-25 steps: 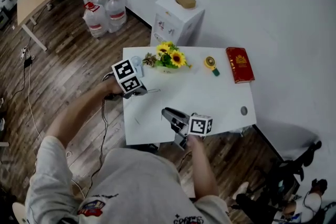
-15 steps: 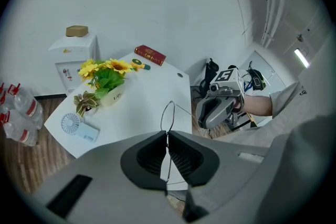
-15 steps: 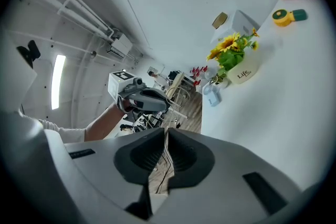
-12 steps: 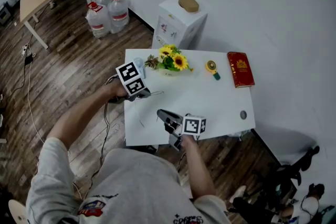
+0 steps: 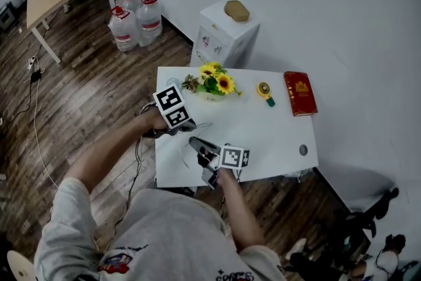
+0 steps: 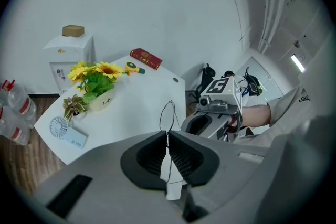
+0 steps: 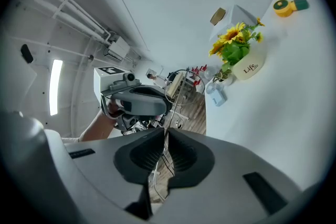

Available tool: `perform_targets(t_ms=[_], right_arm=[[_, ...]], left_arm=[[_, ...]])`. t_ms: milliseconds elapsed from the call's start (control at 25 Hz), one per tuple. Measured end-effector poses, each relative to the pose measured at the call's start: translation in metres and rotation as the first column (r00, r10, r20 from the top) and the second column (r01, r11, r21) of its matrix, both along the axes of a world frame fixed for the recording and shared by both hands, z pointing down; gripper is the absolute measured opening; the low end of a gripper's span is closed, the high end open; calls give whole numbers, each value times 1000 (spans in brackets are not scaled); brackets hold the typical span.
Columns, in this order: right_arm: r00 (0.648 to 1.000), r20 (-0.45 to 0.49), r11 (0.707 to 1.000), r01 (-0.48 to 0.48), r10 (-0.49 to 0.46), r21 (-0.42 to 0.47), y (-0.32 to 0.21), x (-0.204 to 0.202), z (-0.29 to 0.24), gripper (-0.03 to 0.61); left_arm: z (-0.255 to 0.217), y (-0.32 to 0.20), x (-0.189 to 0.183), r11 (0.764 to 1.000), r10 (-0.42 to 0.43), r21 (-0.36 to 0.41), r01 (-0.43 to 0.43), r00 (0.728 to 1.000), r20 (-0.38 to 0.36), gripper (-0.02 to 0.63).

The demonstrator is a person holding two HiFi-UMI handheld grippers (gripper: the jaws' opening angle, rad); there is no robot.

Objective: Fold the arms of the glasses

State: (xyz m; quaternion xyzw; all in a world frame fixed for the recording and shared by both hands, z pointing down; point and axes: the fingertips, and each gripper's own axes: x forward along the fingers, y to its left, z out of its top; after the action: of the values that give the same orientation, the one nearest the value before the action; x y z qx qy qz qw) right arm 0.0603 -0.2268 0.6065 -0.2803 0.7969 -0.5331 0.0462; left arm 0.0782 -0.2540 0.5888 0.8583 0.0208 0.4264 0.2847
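Note:
Thin wire-framed glasses [image 6: 171, 102] hang above the near left part of the white table [image 5: 276, 135], between my two grippers. In the left gripper view, my left gripper [image 6: 167, 135] is shut on the frame, and one lens loop rises from its jaws. My right gripper [image 7: 165, 131] has just been closing and is now shut on a thin wire arm of the glasses [image 7: 174, 105] that runs up from between its jaws. From the head view, the left gripper [image 5: 186, 129] and right gripper [image 5: 195, 142] nearly meet tip to tip.
A pot of sunflowers [image 5: 212, 82], a yellow tape measure [image 5: 264, 90], a red book [image 5: 299, 93] and a small dark disc [image 5: 302, 150] lie on the table. A small white fan [image 6: 65, 131] lies near its left edge. A white cabinet [image 5: 227, 33] and water bottles [image 5: 135, 23] stand behind.
My right gripper has slid left toward the left gripper and shut on the glasses' arm. The left gripper has shifted slightly toward the right one, still holding the frame.

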Motion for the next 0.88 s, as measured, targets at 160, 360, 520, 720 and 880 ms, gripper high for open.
perform_targets(t_ms=[160, 360, 520, 720, 880], right_arm=[[997, -76, 1000, -17, 18, 19, -5, -3, 5, 50], [987, -157, 998, -10, 20, 65, -8, -6, 11, 109], [984, -177, 997, -10, 25, 81, -10, -7, 14, 115], [975, -207, 993, -64, 83, 101, -14, -3, 15, 196], [971, -215, 990, -82, 105, 113, -14, 2, 15, 225]], left_arm=[[1, 6, 5, 1000, 14, -7, -14, 1000, 1, 15], [5, 15, 9, 999, 35, -19, -35, 999, 2, 15], [8, 16, 10, 999, 37, -33, -36, 999, 1, 15], [9, 13, 8, 998, 7, -69, -8, 1000, -18, 15], [9, 8, 5, 996, -31, -81, 28, 999, -32, 15]])
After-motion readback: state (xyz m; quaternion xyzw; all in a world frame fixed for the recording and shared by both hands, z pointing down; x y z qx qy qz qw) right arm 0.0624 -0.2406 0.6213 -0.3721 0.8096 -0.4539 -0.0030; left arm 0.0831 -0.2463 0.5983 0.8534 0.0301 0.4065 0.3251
